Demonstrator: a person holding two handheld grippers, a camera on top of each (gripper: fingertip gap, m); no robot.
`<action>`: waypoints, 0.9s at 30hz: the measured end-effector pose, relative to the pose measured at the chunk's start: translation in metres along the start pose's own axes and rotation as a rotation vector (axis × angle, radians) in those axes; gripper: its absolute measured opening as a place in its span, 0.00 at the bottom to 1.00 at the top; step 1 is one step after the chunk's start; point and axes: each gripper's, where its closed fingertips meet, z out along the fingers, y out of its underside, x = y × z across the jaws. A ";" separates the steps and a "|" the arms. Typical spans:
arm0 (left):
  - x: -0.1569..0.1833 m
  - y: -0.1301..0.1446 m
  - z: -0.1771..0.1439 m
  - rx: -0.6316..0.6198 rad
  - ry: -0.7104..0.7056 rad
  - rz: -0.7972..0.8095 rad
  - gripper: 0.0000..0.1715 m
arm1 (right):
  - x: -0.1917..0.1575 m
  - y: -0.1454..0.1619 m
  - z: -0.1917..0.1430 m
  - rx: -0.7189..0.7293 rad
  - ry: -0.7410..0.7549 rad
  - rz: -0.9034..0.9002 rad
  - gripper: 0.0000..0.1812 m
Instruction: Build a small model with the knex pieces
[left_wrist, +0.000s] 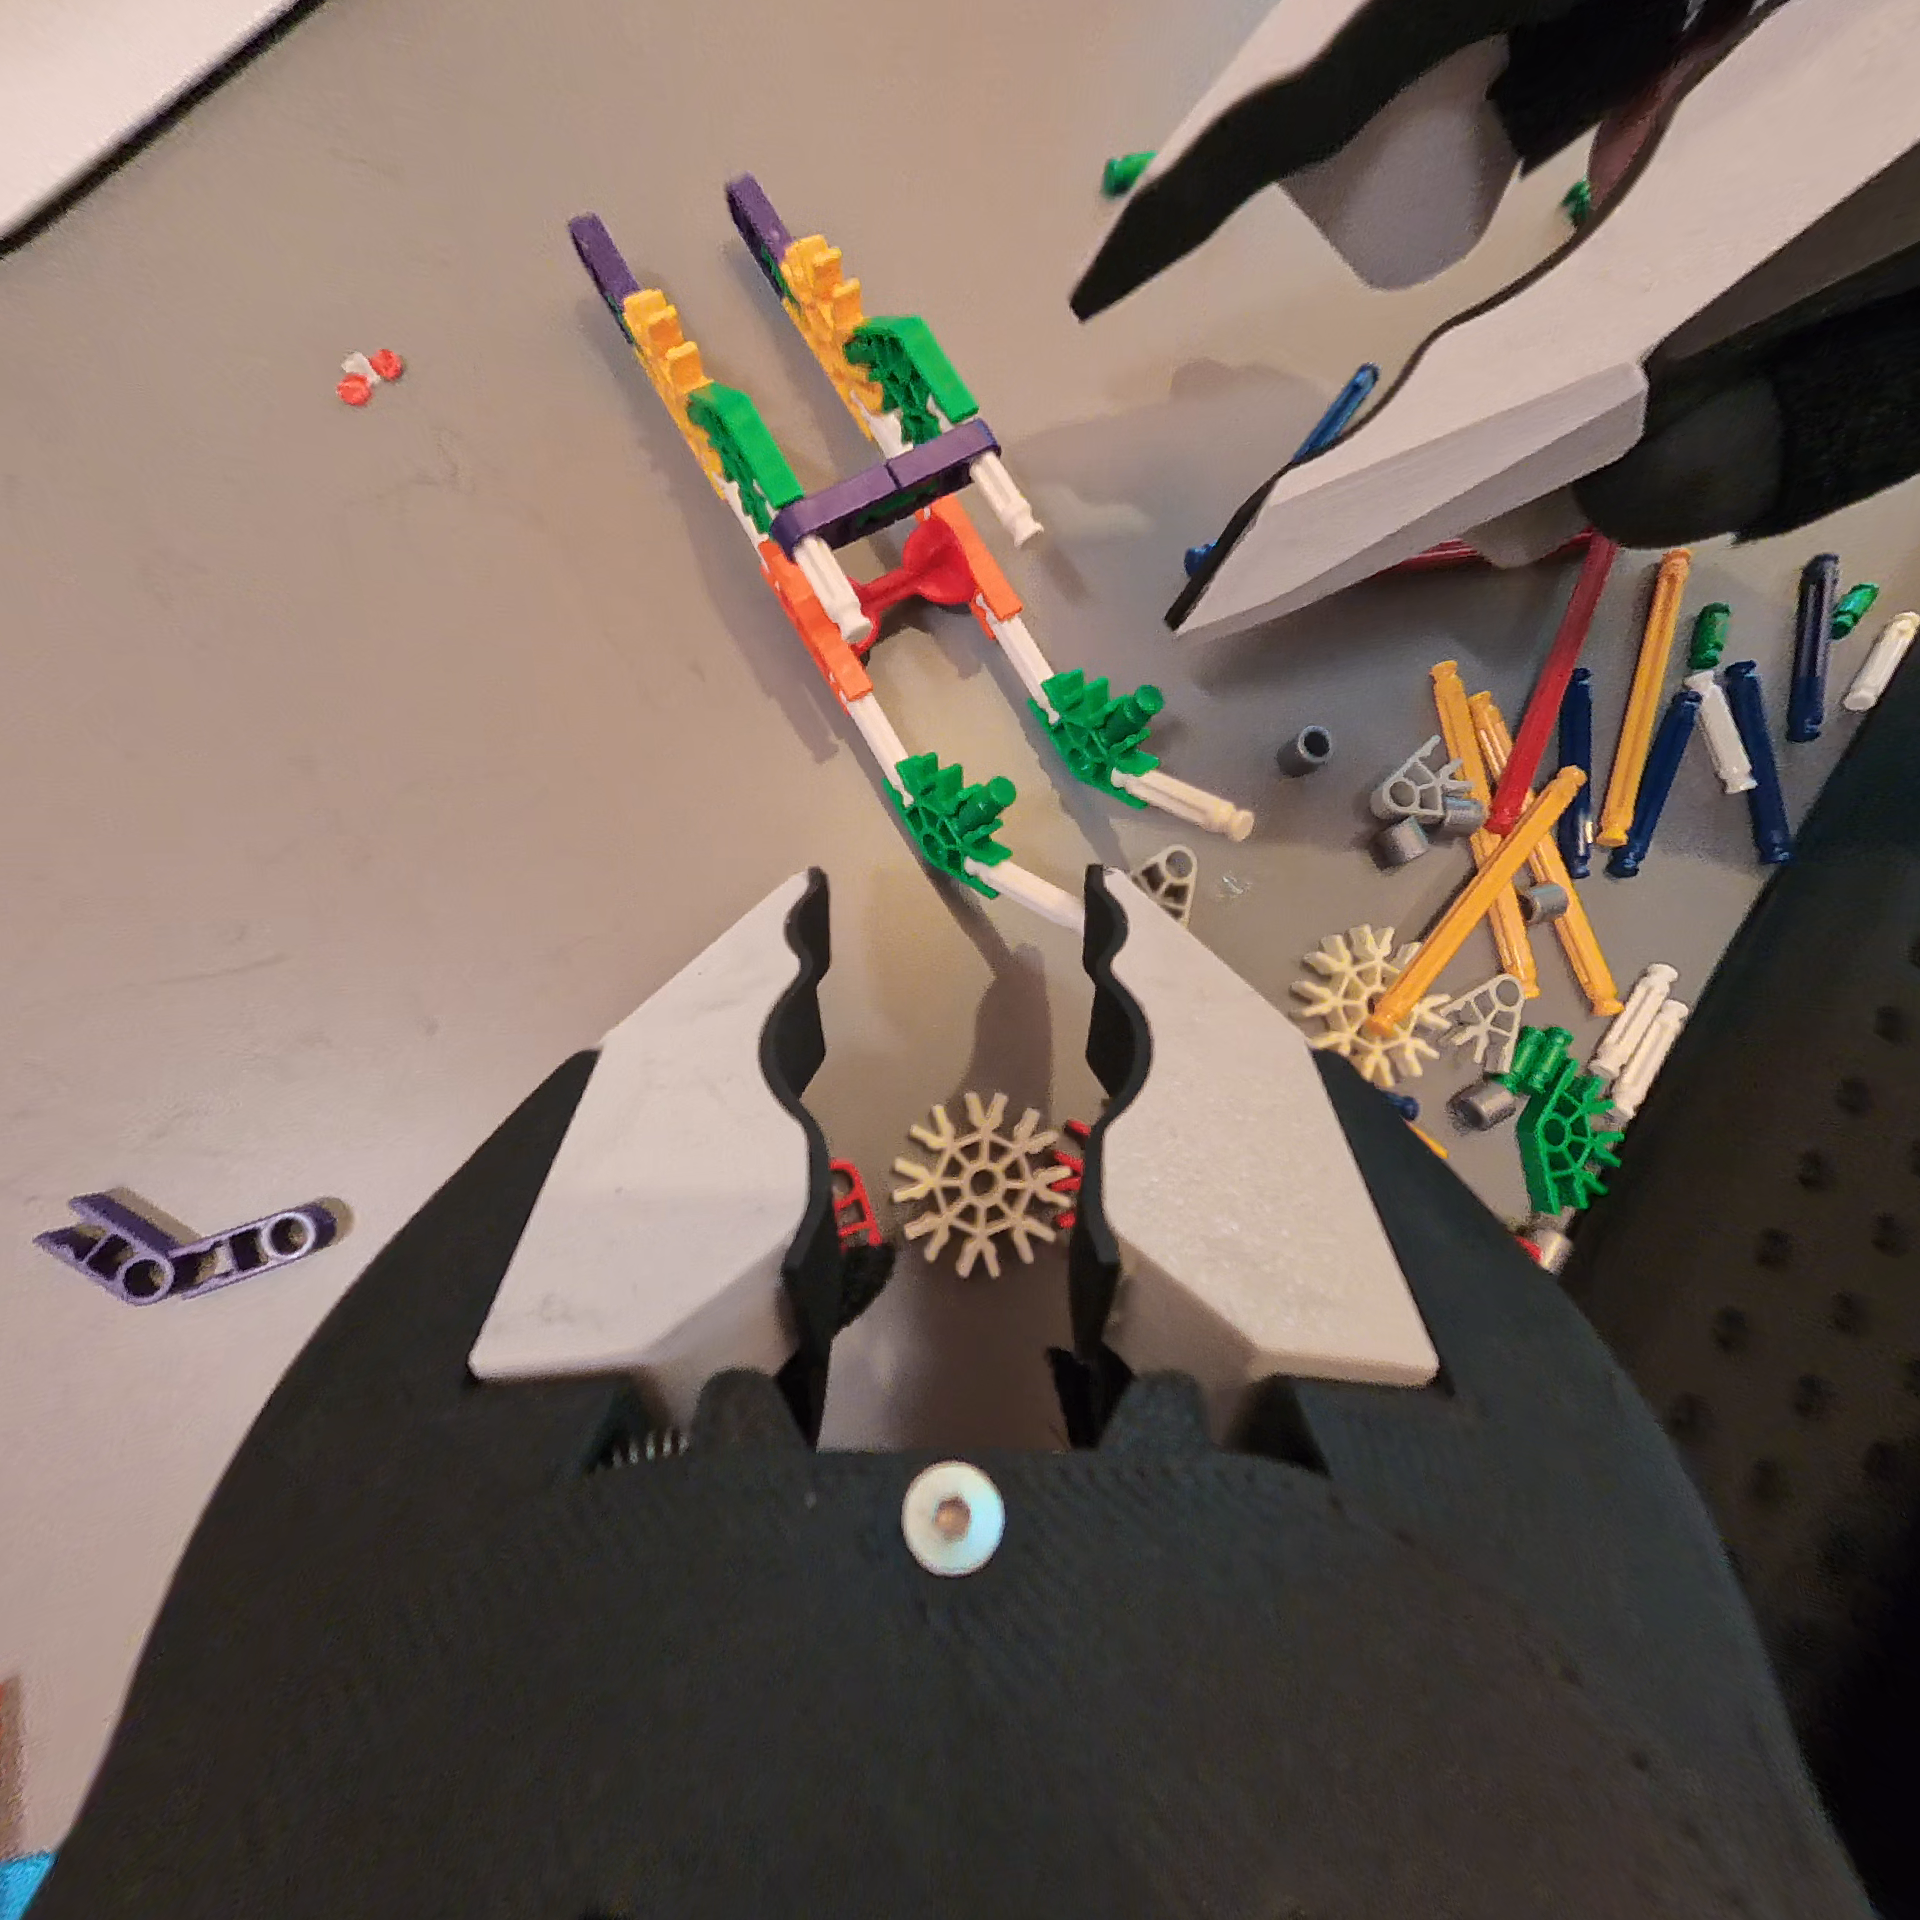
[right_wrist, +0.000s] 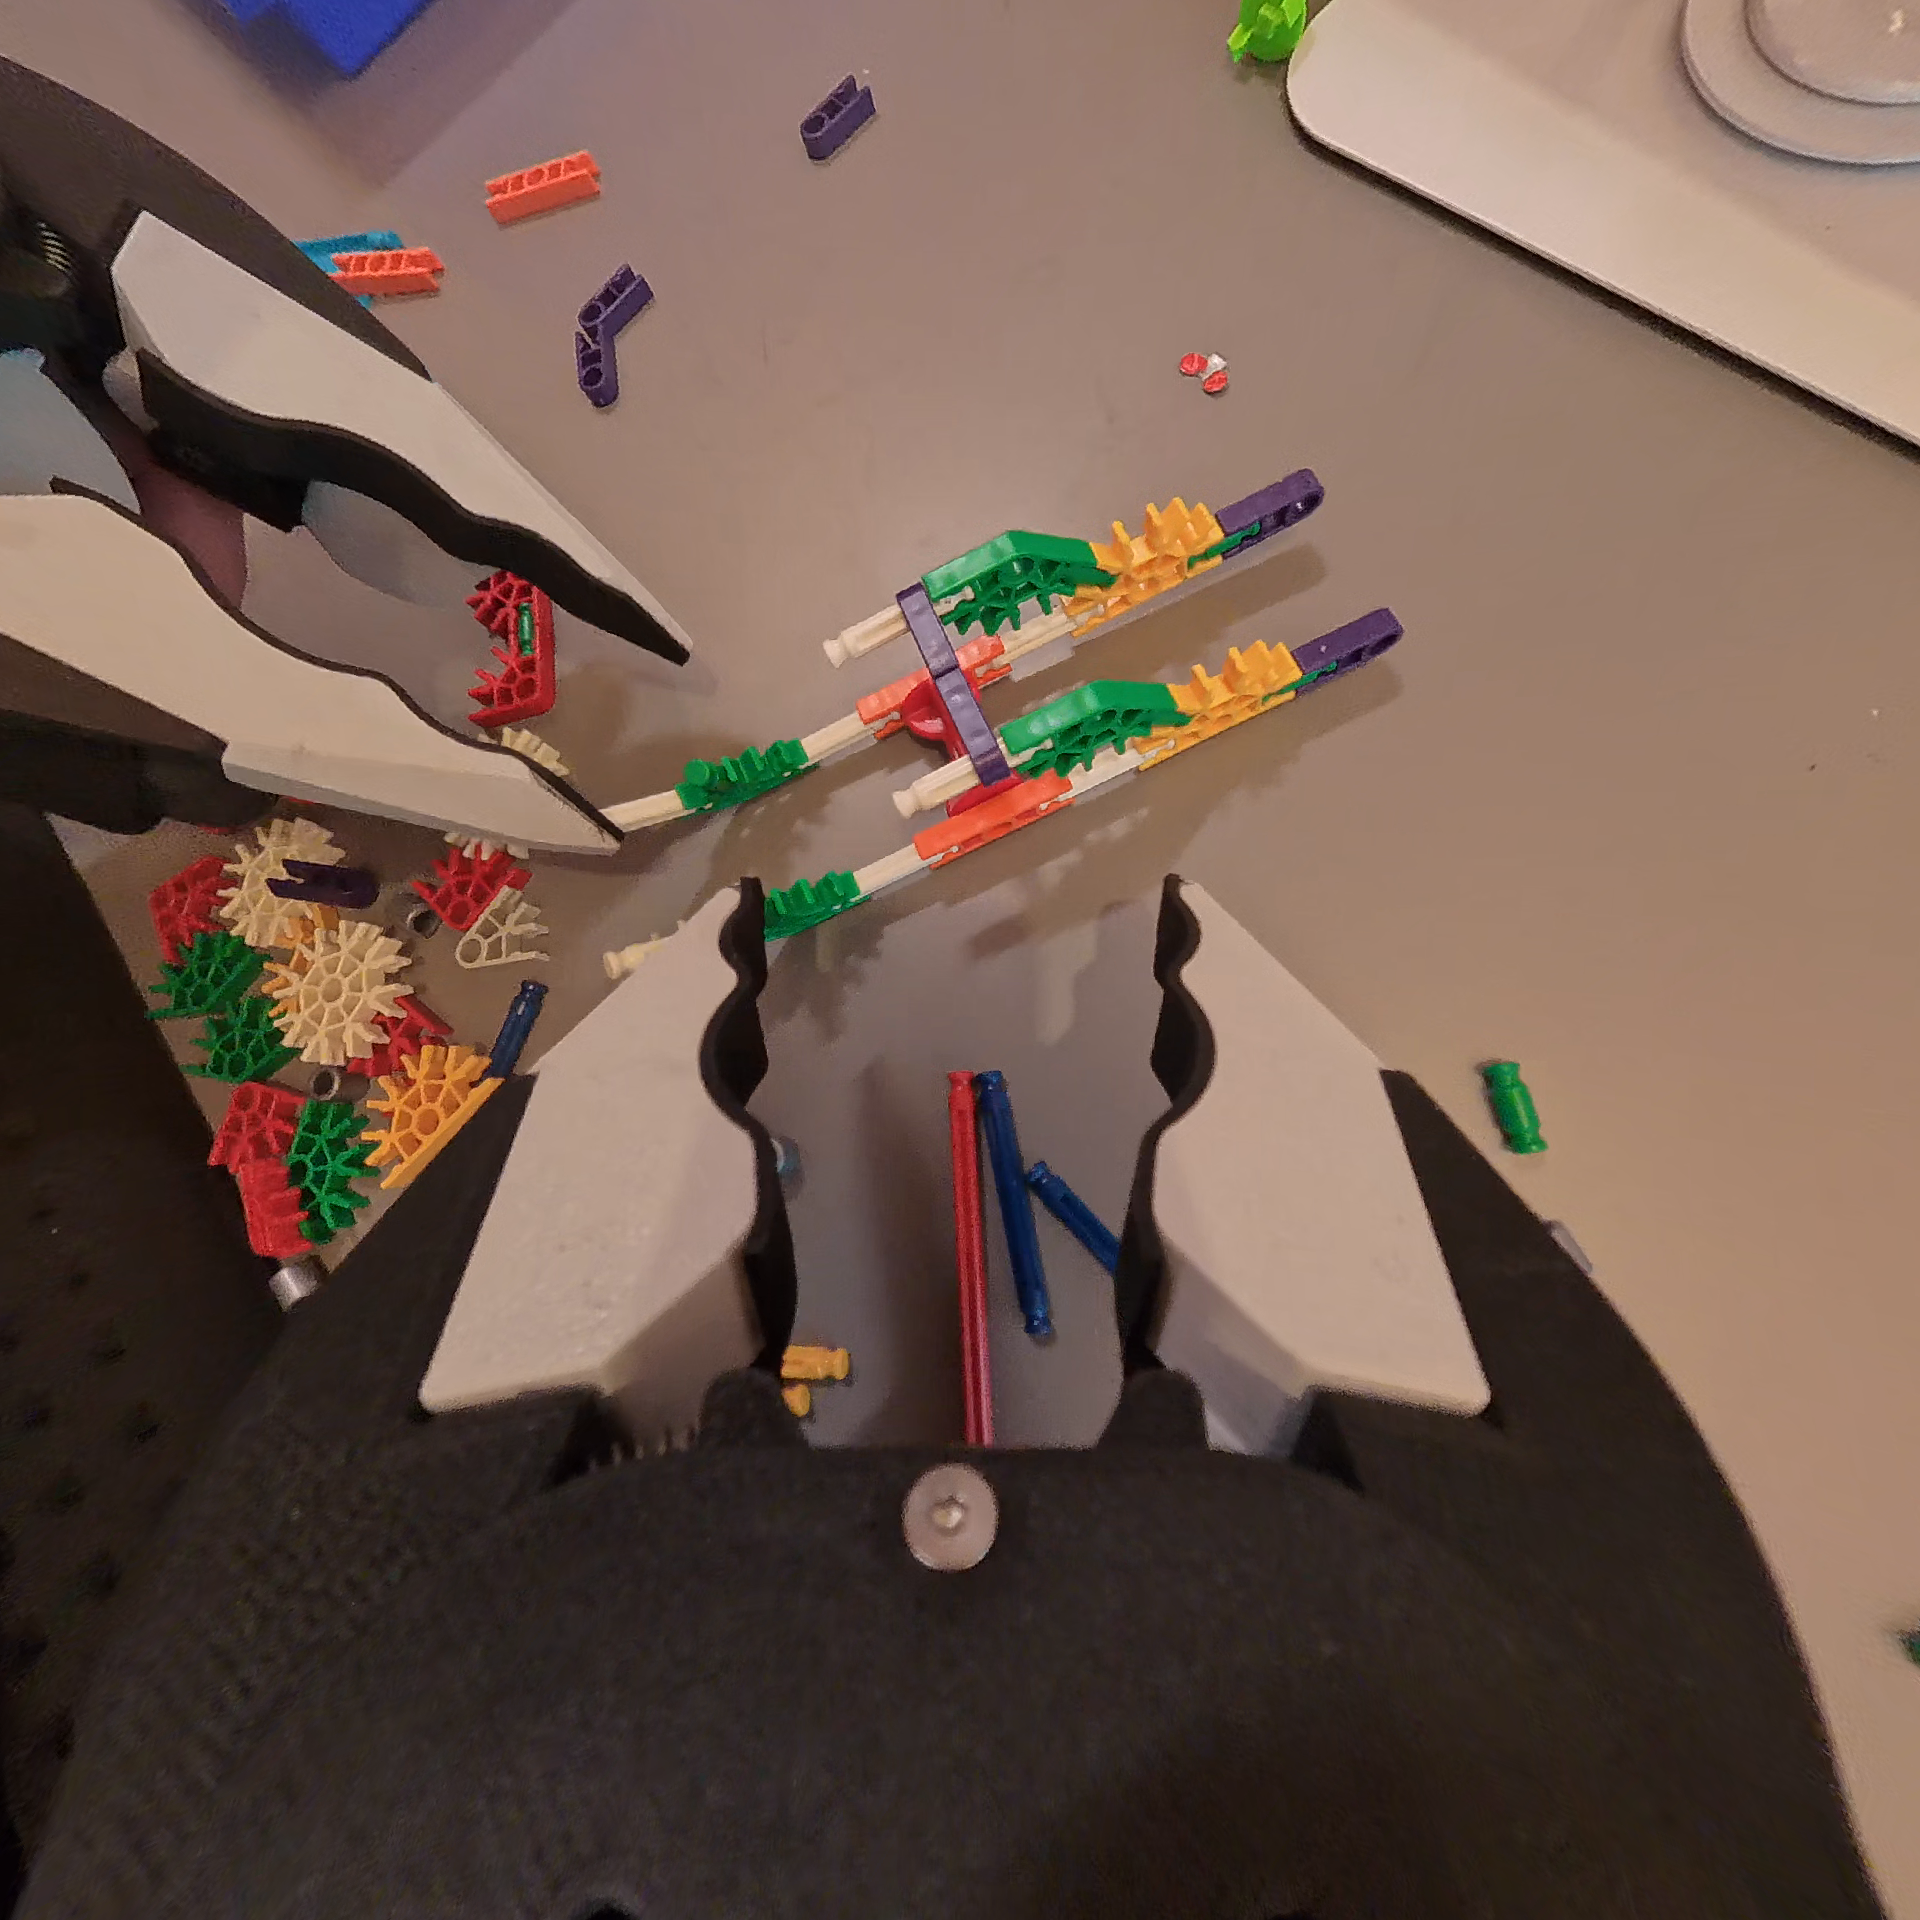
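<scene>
Both jaws stand apart and empty: the left hand-held gripper (left_wrist: 956, 894) hovers over a cream snowflake connector (left_wrist: 982, 1182) on the grey worktop (left_wrist: 312, 831), just beside the colourful rod frame (left_wrist: 883, 540), and the right hand-held gripper (right_wrist: 961, 899) hovers over loose rods (right_wrist: 987, 1226).

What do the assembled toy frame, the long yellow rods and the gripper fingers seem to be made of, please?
Toy frame: likely moulded plastic, bright glossy colours. Yellow rods: seemingly translucent plastic, light glows through. Left gripper fingers: matte grey, probably printed plastic, with black wavy pads, possibly rubber.
</scene>
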 end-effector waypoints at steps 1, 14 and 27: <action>-0.001 -0.001 -0.003 0.012 -0.001 0.007 0.27 | -0.002 0.001 0.000 0.005 0.000 0.013 0.40; 0.021 0.006 0.008 -0.005 0.085 0.032 0.23 | -0.021 0.010 0.016 0.013 0.028 0.073 0.30; 0.018 0.002 0.013 0.031 -0.047 0.114 0.27 | -0.025 0.011 0.000 0.029 0.008 0.074 0.30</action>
